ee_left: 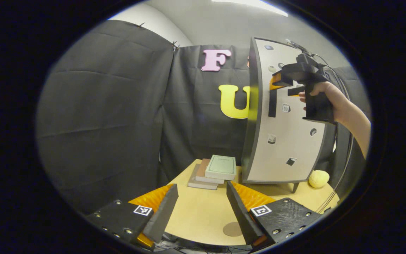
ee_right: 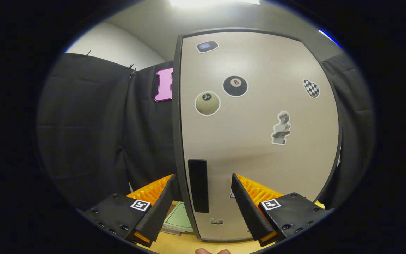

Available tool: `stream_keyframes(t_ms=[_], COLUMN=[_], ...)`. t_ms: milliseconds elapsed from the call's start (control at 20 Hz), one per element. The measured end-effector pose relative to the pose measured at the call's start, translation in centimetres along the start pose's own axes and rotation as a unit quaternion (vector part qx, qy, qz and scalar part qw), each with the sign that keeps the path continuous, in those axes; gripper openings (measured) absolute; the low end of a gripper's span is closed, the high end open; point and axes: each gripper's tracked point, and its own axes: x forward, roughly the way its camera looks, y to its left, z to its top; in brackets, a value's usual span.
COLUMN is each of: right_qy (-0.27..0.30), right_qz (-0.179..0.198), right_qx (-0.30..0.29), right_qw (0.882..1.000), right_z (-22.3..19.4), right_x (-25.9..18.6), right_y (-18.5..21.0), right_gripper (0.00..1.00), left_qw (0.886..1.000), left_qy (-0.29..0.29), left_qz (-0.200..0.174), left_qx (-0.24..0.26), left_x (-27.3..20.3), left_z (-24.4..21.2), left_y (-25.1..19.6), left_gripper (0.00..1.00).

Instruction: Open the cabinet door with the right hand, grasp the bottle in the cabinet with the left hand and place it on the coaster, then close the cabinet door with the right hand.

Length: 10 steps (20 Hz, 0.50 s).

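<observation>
The cabinet (ee_left: 284, 141) stands on the right of the tan table (ee_left: 199, 211), its pale door (ee_right: 259, 141) covered with stickers and lying flush, hiding the inside. A black vertical handle (ee_right: 198, 186) runs along the door's left edge. My right gripper (ee_right: 203, 180) is open, its fingers on either side of the handle and the door's edge, apart from both. In the left gripper view a hand holds that right gripper (ee_left: 284, 85) up against the handle (ee_left: 272, 103). My left gripper (ee_left: 202, 192) hangs open and empty over the table's near side. Just past its right finger lies a round brown coaster (ee_left: 232, 229).
A stack of books (ee_left: 213, 171) lies on the table left of the cabinet's foot, with its corner (ee_right: 179, 217) below the door in the right gripper view. A yellow ball (ee_left: 318, 178) sits by the cabinet's right leg. A black cloth wall backs the table.
</observation>
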Motion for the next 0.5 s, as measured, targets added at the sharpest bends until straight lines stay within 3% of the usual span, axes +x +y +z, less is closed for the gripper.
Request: stream_keyframes(t_ms=[200, 300, 350, 400, 450, 500], right_qy=[0.013, 0.029, 0.036, 0.044, 0.05, 0.056], right_qz=[-0.017, -0.023, -0.023, -0.023, -0.025, -0.034], right_qx=[0.006, 0.001, -0.001, -0.003, -0.007, -0.014], right_qw=[1.0, 0.999, 0.999, 0.999, 0.998, 0.998], right_z=[-1.5, -2.5, -3.0, -3.5, -3.9, -4.2], right_x=[1.9, 2.7, 3.2, 3.5, 3.9, 4.1], right_y=[0.1, 0.3, 0.5, 0.8, 0.9, 0.7], right_gripper=[0.98, 0.91, 0.82, 0.82, 0.66, 0.6], left_qw=[1.0, 1.0, 1.0, 1.0, 1.0, 1.0], left_qy=[0.005, 0.007, 0.009, 0.01, 0.012, 0.014], left_qz=[0.007, 0.01, 0.012, 0.015, 0.018, 0.021], left_qx=[-0.003, -0.007, -0.008, -0.008, -0.007, -0.006], left_x=[0.4, 0.4, 0.4, 0.6, 0.6, 0.5], left_z=[-0.5, -0.9, -1.0, -1.2, -1.3, -1.4], left_y=[1.2, 1.9, 2.2, 2.6, 2.9, 3.3], left_gripper=[0.86, 0.83, 0.86, 0.86, 0.83, 0.86])
